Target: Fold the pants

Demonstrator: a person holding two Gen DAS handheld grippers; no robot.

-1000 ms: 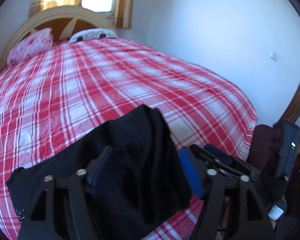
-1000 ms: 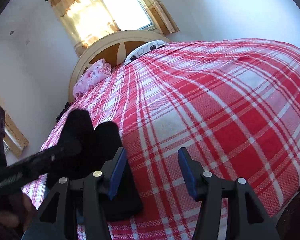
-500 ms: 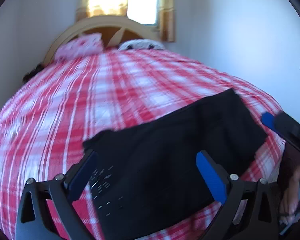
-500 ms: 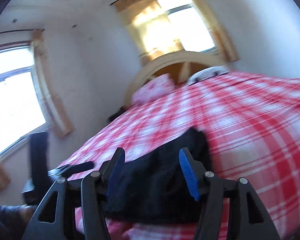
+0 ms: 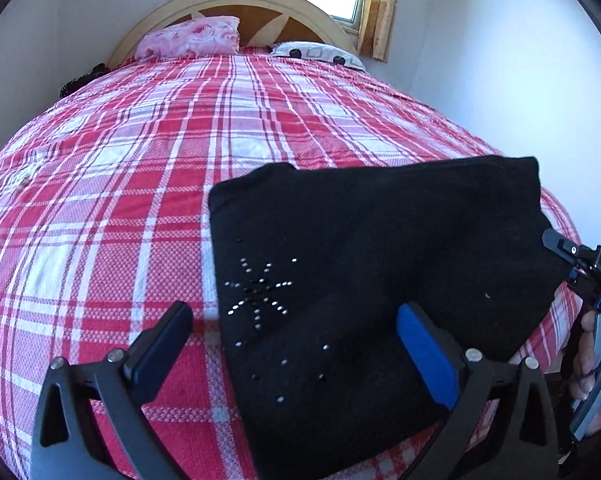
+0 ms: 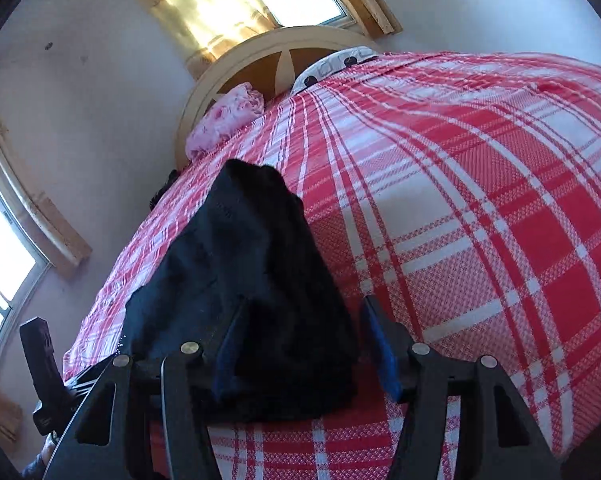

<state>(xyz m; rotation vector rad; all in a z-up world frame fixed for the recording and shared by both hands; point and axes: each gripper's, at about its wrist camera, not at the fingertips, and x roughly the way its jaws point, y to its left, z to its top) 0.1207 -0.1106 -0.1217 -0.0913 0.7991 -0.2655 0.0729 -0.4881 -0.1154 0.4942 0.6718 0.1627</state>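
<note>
Black pants (image 5: 380,248) lie folded flat on the red plaid bed (image 5: 100,200), near its front right corner. A star of small studs shows on the left part of the cloth. My left gripper (image 5: 296,344) hovers over that part, open wide, with its pads clear of the cloth. In the right wrist view the pants (image 6: 244,264) bulge up between the fingers of my right gripper (image 6: 304,352), which is open; the right pad stands apart from the cloth. The right gripper (image 5: 592,276), held in a hand, sits at the pants' right end.
A pink pillow (image 5: 192,38) and a white spotted pillow (image 5: 320,54) lie against the curved headboard (image 5: 236,0). A white wall runs along the bed's right side. The bed's edge (image 5: 560,220) drops off just beyond the pants. The left gripper's body (image 6: 40,364) shows at lower left.
My left gripper let go of the bunched pants, opened wide and moved left and down. The pants now lie flat. My right gripper swung round, and the pants' end now sits between its fingers.
</note>
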